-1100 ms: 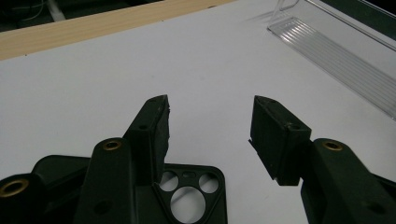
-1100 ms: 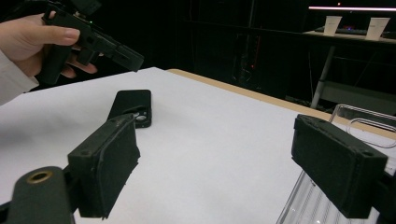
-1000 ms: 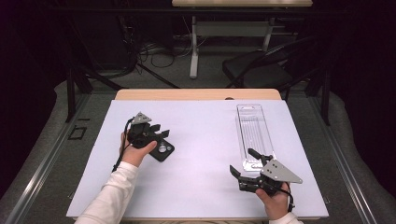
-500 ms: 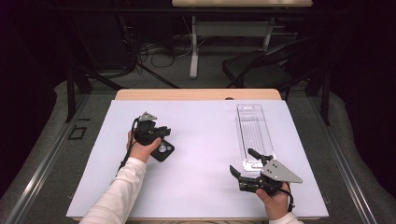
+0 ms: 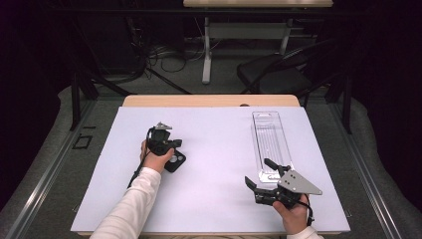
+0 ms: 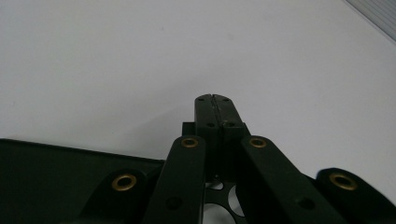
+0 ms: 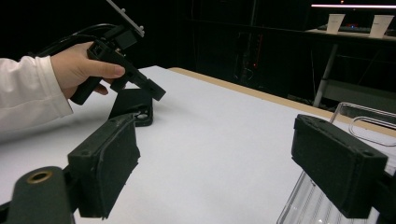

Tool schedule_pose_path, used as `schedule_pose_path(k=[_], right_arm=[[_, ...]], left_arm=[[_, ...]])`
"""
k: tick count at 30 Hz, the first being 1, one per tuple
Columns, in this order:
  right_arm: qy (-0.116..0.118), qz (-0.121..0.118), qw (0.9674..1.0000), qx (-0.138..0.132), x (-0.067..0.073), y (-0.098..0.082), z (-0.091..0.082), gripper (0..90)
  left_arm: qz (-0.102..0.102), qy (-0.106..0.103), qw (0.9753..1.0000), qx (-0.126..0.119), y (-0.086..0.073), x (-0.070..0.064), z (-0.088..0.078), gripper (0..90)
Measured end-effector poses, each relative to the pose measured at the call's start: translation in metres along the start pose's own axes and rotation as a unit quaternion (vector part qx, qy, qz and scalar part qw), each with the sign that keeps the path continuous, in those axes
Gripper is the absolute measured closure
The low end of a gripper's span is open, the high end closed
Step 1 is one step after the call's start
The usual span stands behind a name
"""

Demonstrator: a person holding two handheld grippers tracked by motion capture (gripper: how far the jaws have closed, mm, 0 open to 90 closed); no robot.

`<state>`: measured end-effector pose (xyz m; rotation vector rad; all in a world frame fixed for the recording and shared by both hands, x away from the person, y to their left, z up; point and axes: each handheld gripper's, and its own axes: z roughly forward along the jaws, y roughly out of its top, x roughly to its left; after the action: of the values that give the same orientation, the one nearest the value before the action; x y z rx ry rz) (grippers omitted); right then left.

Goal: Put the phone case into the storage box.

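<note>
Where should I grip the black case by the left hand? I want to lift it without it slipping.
Probably across its two long edges, coming straight down from above. The black case lies flat on the white mat, so its thin sides are the only faces that opposing pads can pinch. The left hand-held gripper is shut just above it, nothing between its jaws, and would have to open first.

Bench [image 5: 214,199] cover: matt white, smooth, wood edge beyond. Tray [image 5: 271,144] beside right tool [image 5: 260,175]: clear glossy plastic, ribbed. Case [image 5: 175,161] under left tool [image 5: 175,144]: matt black. Right tool pads [image 7: 109,163]: rough black foam.
</note>
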<state>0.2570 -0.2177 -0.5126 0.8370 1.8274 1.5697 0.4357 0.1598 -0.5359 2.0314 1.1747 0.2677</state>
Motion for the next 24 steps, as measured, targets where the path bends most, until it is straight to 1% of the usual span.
schedule_pose_path(k=[2,3,4,6,8,10,11,13,24], right_arm=[[0.0,0.0,1.0,0.0,0.0,0.0,0.0,13.7],[0.0,0.0,1.0,0.001,0.0,0.0,0.0,13.7],[0.0,0.0,1.0,0.0,0.0,0.0,0.0,13.7],[0.0,0.0,1.0,0.0,0.0,0.0,0.0,13.7],[0.0,0.0,1.0,0.0,0.0,0.0,0.0,13.7],[0.0,0.0,1.0,0.0,0.0,0.0,0.0,13.7],[0.0,-0.001,1.0,0.003,0.0,0.0,0.0,13.7],[0.0,-0.002,1.0,0.003,-0.001,0.0,0.0,13.7],[0.001,0.0,1.0,0.006,-0.001,-0.001,0.0,13.8]], left_arm=[[-0.001,0.0,1.0,0.005,0.0,0.001,0.002,90.0],[-0.003,0.003,1.0,0.003,-0.001,0.001,0.004,90.0],[-0.005,0.002,1.0,0.008,-0.001,0.001,0.004,90.0],[-0.006,0.005,0.9999,0.01,-0.002,0.002,0.007,90.0],[-0.003,0.008,0.9998,0.016,-0.002,0.002,0.008,90.0],[-0.007,0.009,0.9998,0.019,-0.003,0.002,0.01,90.0],[-0.003,0.006,0.9996,0.026,-0.003,0.003,0.01,90.0],[-0.005,0.01,0.9996,0.024,-0.004,0.002,0.012,90.0],[0.0,0.006,0.9988,0.049,-0.007,-0.001,0.019,90.0]])
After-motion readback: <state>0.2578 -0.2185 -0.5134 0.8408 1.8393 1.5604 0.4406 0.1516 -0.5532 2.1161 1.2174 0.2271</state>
